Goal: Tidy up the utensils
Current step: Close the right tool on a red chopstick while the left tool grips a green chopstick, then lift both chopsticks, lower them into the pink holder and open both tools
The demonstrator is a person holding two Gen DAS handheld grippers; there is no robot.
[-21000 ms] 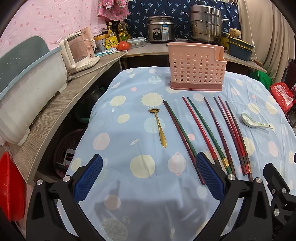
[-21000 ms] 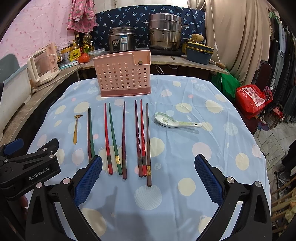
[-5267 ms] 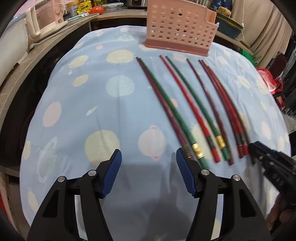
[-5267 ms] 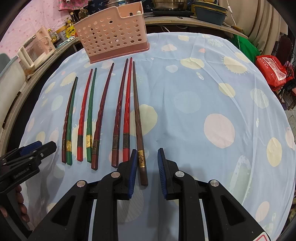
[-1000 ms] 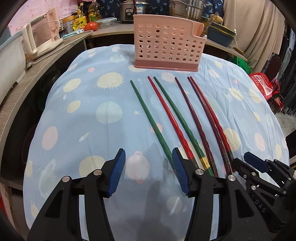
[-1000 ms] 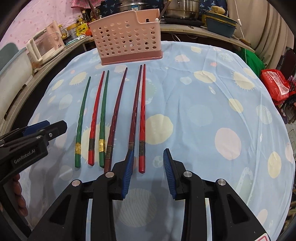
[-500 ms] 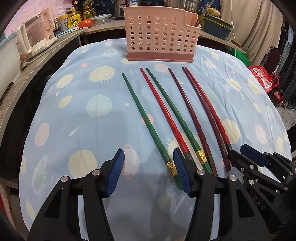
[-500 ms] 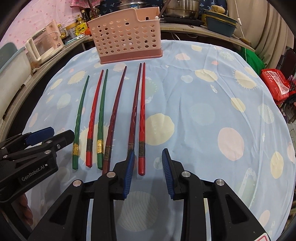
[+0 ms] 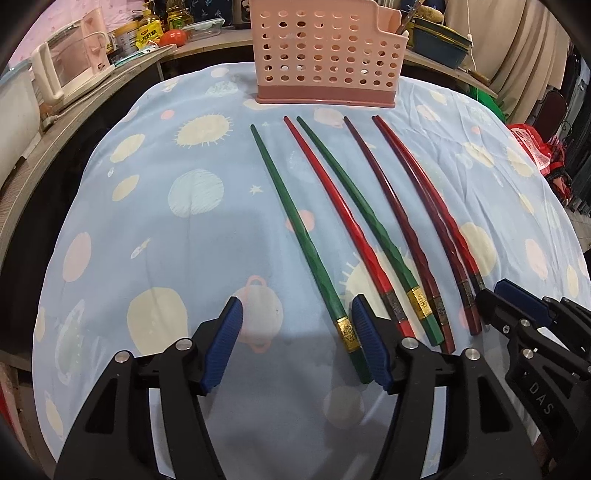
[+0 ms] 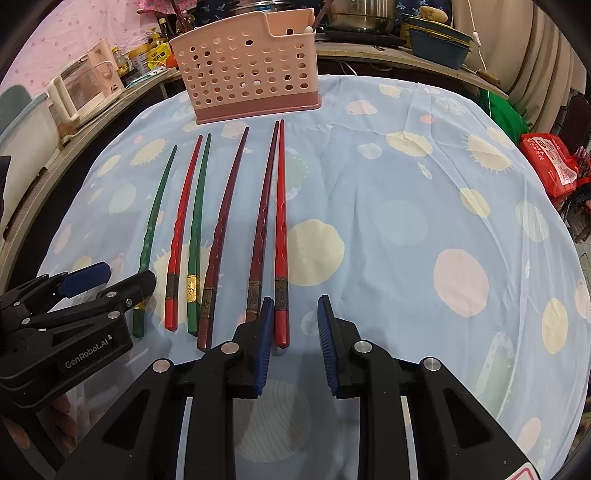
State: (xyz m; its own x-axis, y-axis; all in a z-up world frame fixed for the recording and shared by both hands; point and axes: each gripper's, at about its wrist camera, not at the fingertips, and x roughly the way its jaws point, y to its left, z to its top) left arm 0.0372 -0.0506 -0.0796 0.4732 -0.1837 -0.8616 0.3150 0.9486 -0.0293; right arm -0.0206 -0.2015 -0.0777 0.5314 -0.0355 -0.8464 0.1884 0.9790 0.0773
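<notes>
Partway: six chopsticks (image 9: 354,218) are still lying on the worktop (image 9: 166,229) before the pink basket (image 9: 327,55), some utensils already sitting inside; left claw (image 9: 295,336) is opening empty beside the leftmost green chopstick (image 9: 295,221), right claw (image 10: 295,332) closing beside the red chopstick (image 10: 280,229), gripping nothing yet.

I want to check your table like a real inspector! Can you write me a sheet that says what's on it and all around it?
Surface: blue spotted cloth over the table.
Job's things: six chopsticks in a row, two green, two bright red, two dark red. Pink holder upright behind their tips, with a few utensil ends showing above its rim.
Clutter: nothing seen on the cloth.
Tools: left tool opening, leftmost green chopstick just inside one pad. Right tool closing, end of the rightmost red chopstick between its pads, not yet pinched.
Cables: white cord at the back right.
Surroundings: pots, bottles, red bag.
</notes>
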